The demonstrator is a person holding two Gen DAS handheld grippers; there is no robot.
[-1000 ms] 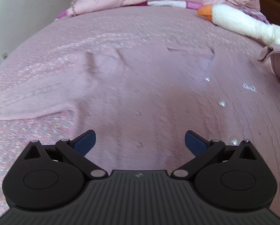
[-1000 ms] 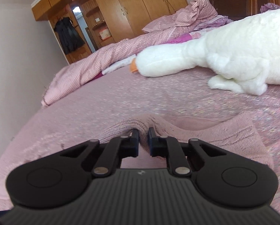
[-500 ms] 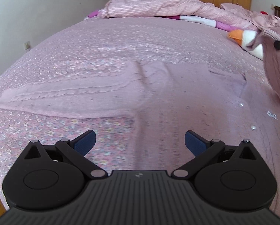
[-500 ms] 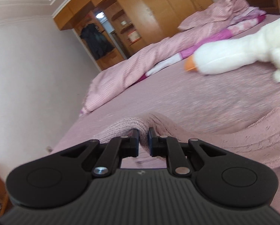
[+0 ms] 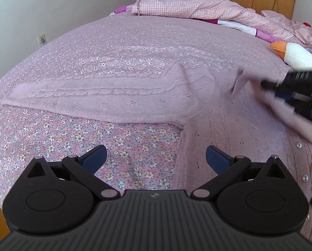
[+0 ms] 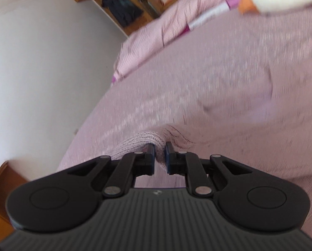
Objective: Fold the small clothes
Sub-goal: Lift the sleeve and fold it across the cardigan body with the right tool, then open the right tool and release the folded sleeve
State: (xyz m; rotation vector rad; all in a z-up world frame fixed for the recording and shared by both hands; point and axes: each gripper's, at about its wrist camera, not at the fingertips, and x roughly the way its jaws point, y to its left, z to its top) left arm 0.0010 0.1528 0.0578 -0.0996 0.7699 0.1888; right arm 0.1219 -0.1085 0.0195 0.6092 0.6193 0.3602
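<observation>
Lying flat on the flowery pink bedspread point(image 5: 122, 142) is a soft pink knitted cardigan point(image 5: 118, 96) with little pearl buttons, one long sleeve stretched out to the left. The right gripper point(image 6: 160, 156) has its two black fingers squeezed together on a fold of the cardigan's other sleeve and holds it up off the bed — that view is blurry. The left gripper point(image 5: 156, 156) has its blue-tipped fingers spread wide with nothing between them, and a white stuffed goose point(image 5: 298, 57) with an orange beak lies far off by the rumpled checked pink quilt point(image 5: 197, 8).

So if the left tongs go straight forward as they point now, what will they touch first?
Most likely the floral bedsheet just ahead of the open left tongs, or the pink knitted cardigan's side edge; the depth is hard to judge.
</observation>
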